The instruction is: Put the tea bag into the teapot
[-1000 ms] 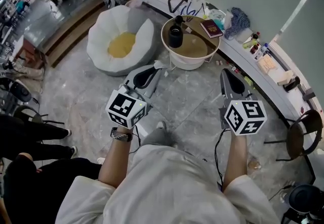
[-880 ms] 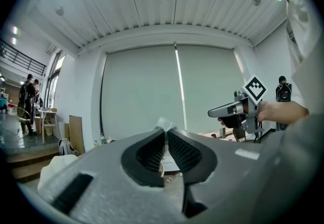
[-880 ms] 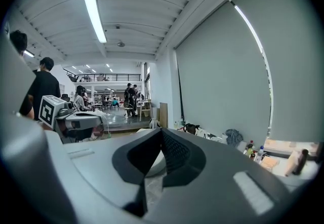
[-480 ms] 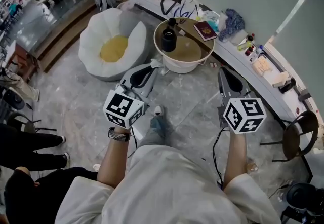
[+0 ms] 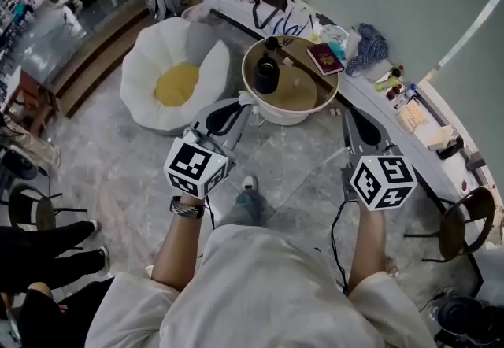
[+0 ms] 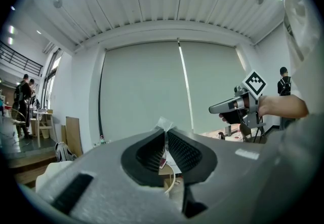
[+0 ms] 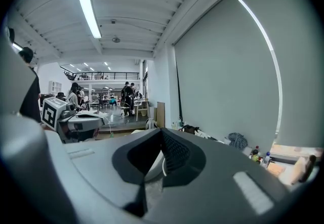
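Round table (image 5: 302, 85), teapot (image 5: 266, 75), left gripper (image 6: 165, 132) pinching tea bag (image 6: 164, 122)

The teapot (image 5: 266, 75) is black, on a desk (image 5: 295, 112) with a brown top and a white rim. The tea bag (image 6: 164, 124) is white. The left claw (image 5: 240, 108) and the right claw (image 5: 349, 114) are grey, with black-and-white squares on their cubes. The floor (image 5: 118, 149) is grey marble.

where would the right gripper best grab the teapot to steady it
Probably its upper wall, from above and from the right. The teapot stands upright on the round table, dark and straight-sided, with no handle I can make out. The left gripper is shut on the tea bag; the right gripper is shut, empty.
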